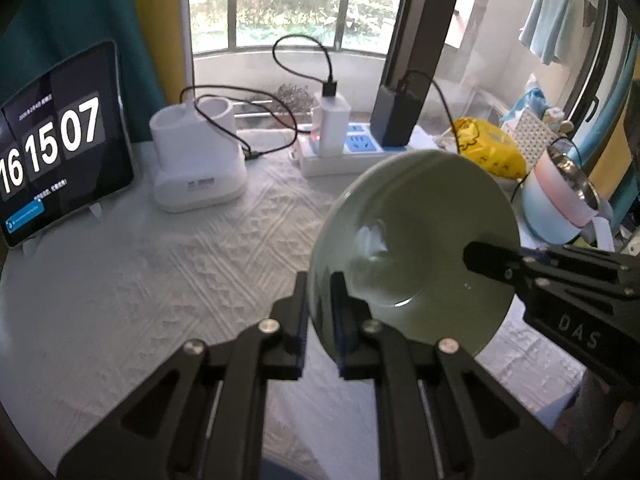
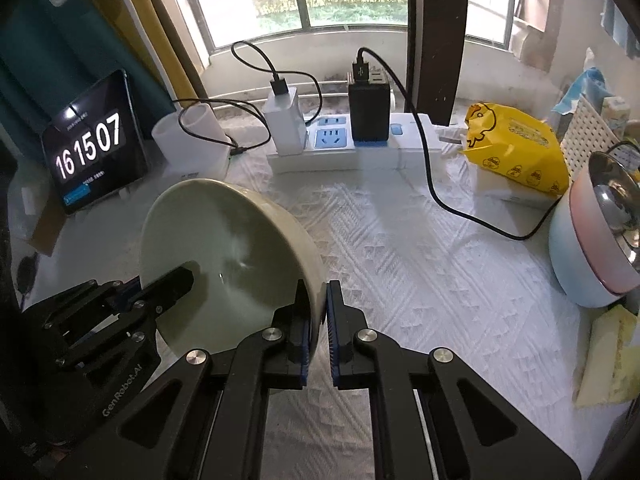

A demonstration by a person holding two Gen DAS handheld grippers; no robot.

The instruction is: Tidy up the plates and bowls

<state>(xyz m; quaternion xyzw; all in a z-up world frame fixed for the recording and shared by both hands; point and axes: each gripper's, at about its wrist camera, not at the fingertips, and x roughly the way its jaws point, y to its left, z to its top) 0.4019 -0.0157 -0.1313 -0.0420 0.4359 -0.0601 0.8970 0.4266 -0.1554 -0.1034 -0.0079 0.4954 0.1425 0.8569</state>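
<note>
The pale green bowl (image 1: 412, 248) hangs tilted above the white cloth-covered table (image 1: 160, 280), gripped from two sides: the left gripper (image 1: 320, 320) is clamped on its near rim, and the right gripper (image 2: 319, 320) is clamped on the opposite rim (one finger of each reaches inside). To the right stands a pink and blue bowl stack (image 2: 592, 248) with a steel bowl on top, likely the destination. By my reading the task is at an early stage, since this bowl is not yet placed; no plates are visible
</note>
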